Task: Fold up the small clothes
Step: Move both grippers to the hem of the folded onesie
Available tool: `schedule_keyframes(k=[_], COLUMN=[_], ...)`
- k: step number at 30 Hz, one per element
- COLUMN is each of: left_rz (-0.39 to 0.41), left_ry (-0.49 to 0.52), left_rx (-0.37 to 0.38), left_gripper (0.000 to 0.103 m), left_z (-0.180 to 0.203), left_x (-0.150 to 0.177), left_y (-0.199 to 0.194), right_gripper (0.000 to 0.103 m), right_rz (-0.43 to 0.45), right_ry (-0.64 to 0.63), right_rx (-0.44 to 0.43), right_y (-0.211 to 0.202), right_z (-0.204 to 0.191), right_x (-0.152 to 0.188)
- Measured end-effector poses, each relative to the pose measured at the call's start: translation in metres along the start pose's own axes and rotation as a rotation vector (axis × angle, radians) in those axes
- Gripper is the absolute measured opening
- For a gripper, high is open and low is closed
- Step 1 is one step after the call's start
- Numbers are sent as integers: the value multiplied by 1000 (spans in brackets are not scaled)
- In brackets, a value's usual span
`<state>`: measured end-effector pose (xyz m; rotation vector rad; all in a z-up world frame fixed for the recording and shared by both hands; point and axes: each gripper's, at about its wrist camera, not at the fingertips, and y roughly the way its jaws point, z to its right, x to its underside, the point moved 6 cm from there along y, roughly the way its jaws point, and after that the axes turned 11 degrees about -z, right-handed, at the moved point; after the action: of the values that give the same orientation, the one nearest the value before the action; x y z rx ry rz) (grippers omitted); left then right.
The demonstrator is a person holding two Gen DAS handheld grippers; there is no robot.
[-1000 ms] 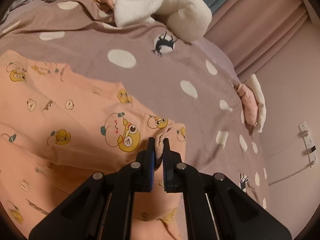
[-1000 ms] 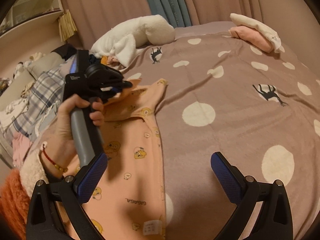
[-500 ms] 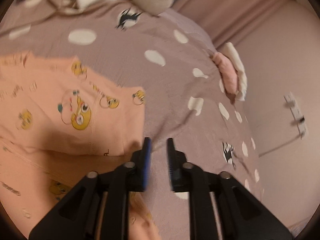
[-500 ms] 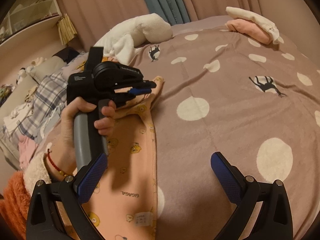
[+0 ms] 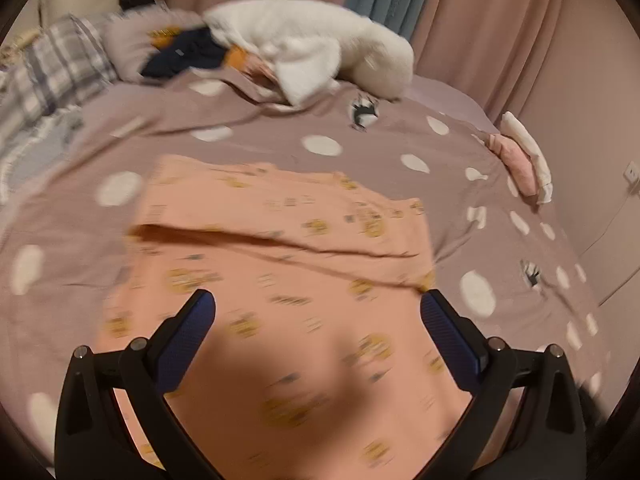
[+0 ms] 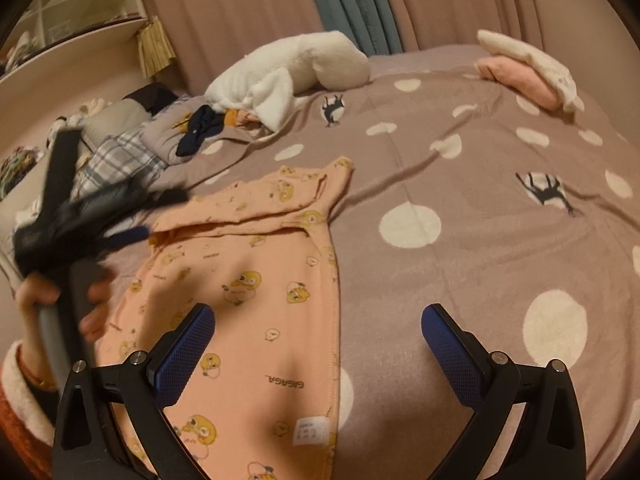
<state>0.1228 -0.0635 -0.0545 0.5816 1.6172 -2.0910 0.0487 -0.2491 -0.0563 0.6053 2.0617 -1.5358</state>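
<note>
Because the peach cotton garment printed with yellow cartoon chicks (image 6: 256, 304) is thin, light knit, it will probably drape and slide rather than hold a crease, so the likeliest sound hold is a pinch on a hemmed edge or corner, not the flat middle. It lies spread on the mauve bedspread with cream dots (image 6: 460, 248), its far sleeve already laid across the body, a white label showing near the lower hem. The stitched right edge, running down beside the bare bedspread, looks a good place to nip.

The left gripper (image 5: 318, 322) hangs above the garment's lower part with its jaws opening, already spread wide; the blue pads (image 5: 188, 336) press on nothing and no cloth is between them. The picture is blurred by motion, so finer contact cannot be judged. In the right wrist view the same tool appears as a dark smear in the person's hand (image 6: 60, 300) at the left.

The right gripper (image 6: 318, 344) is also released and empty, straddling the garment's right edge from above, apparently clear of the cloth.
</note>
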Motion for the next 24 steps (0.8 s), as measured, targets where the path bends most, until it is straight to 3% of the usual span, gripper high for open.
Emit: schedule_keyframes(k=[8,10,16,21,24], left_rz=[65,64,87,50,28], left_ry=[24,77,74,169,170], left_rx=[-128,-130,-125,-124,-141], left_gripper=[102,102,102,102,102], left_z=[-46,-49,-62,-69,-82], left_x=[30,39,60,70,72], left_y=[-63,-73,-90,-93,-89], right_gripper=[103,103,103,103,103], right_rz=[-10,-35,-148,-200,-202], right_ry=[-66,-110,-88,-88,-55], right_rx=[2,-7,-36,76,113], right_y=[-4,1,16,5,-5], right_z=[-38,-54,-81,-81,-73], right_x=[9,21,48,62,64])
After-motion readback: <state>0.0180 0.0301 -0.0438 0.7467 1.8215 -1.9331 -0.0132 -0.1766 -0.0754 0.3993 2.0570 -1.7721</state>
